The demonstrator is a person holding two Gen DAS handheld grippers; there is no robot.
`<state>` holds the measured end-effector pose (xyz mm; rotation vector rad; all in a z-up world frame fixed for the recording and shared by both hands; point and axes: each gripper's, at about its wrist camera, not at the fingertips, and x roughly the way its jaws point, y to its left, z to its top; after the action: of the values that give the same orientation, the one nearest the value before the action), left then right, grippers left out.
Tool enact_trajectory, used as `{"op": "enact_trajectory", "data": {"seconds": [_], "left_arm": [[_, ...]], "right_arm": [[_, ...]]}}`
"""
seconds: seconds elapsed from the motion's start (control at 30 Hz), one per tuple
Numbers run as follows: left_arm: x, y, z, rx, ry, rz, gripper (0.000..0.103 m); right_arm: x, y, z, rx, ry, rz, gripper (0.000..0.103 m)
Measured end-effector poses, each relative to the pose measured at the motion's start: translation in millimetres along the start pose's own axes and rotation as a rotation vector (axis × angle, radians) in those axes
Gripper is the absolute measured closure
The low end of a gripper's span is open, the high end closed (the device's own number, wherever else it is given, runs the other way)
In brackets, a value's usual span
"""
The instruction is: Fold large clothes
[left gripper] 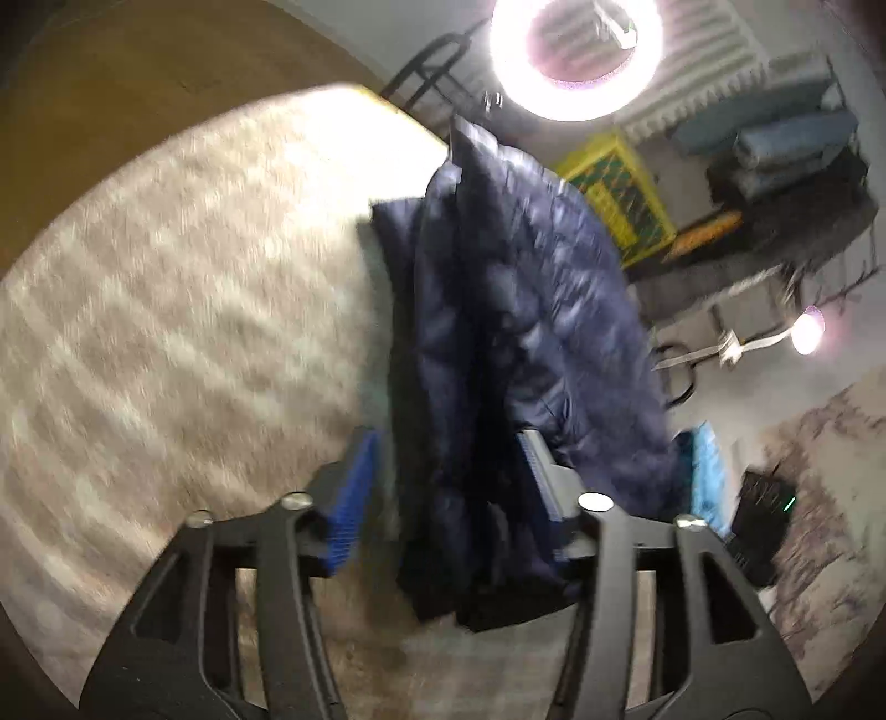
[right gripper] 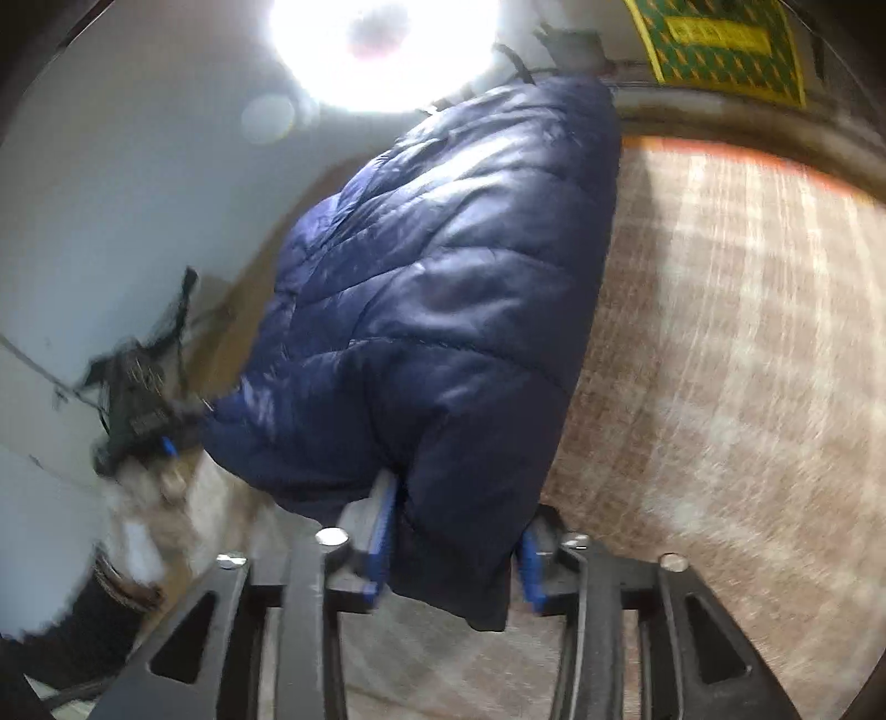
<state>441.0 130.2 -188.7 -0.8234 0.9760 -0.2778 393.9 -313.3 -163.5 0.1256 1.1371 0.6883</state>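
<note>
My left claw (left gripper: 443, 487): blue pads set fairly wide, dark fabric bunched between them. The right pad touches cloth; the left pad shows a sliver of gap, so it looks clamped on the jacket but I can't fully tell. My right claw (right gripper: 451, 526): pads close together, pinched on a thick fold of the same navy puffer jacket (right gripper: 443, 277).

Jacket is off the surface, hanging between my two claws. From the left claw it runs away toward 12 to 1 o'clock, long and narrow, doubled on itself lengthwise. From the right claw it runs toward 11 to 12 o'clock, quilted outer side facing the camera. So the long axis goes claw to claw, each claw on one end; neither is nearer, both have it in hand.

Beige plaid bench (left gripper: 183, 310) lies at 9 o'clock of the left claw and at 3 o'clock of the right claw (right gripper: 720, 360), that is, off to the side of the jacket, not under it in either view. Both views motion-blurred.

Judgement: mid-carry of a fold. Next move likely swings the jacket sideways over the plaid surface and lowers it; puffy slick fabric may slip from the looser left grip.

Ring light (left gripper: 576, 50) at 12 o'clock, yellow-green crate (left gripper: 620, 194) behind.
</note>
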Motion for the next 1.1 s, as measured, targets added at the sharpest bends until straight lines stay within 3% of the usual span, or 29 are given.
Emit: {"op": "enact_trajectory", "data": {"seconds": [0.03, 0.1, 0.13, 0.23, 0.37, 0.5, 0.8, 0.97, 1.1], "left_arm": [[-2.6, 2.3, 9.7, -0.017, -0.010, -0.038, 0.036], [-3.9, 7.9, 26.9, -0.066, -0.020, -0.097, 0.033], [-1.9, 8.9, 37.5, -0.096, -0.027, -0.112, 0.033], [7.9, 2.8, 57.6, -0.076, -0.031, -0.087, 0.031], [36.2, 0.5, 78.1, -0.063, 0.046, -0.077, 0.031], [61.1, 11.0, 90.1, -0.097, 0.094, -0.063, 0.031], [104.5, 37.5, 103.6, -0.208, 0.124, -0.154, 0.031], [112.3, 40.4, 112.5, -0.198, 0.105, -0.183, 0.031], [118.4, 35.0, 114.9, -0.146, 0.109, -0.182, 0.031]], "right_arm": [[-3.7, 1.7, 0.8, -0.012, -0.016, -0.007, 0.044], [-15.3, 0.7, 5.2, -0.021, -0.076, -0.034, 0.016], [-21.3, -1.7, 8.4, -0.017, -0.110, -0.036, 0.015], [-31.9, -9.6, 20.5, 0.022, -0.141, 0.007, 0.014], [-28.0, -16.6, 46.6, 0.045, -0.151, 0.011, 0.013], [-5.3, -35.3, 74.2, 0.117, -0.125, 0.088, 0.011], [41.6, -80.5, 91.3, 0.242, -0.081, 0.181, 0.011], [57.1, -90.2, 94.4, 0.265, -0.090, 0.256, 0.010], [66.9, -86.0, 101.9, 0.240, -0.080, 0.294, 0.017]]}}
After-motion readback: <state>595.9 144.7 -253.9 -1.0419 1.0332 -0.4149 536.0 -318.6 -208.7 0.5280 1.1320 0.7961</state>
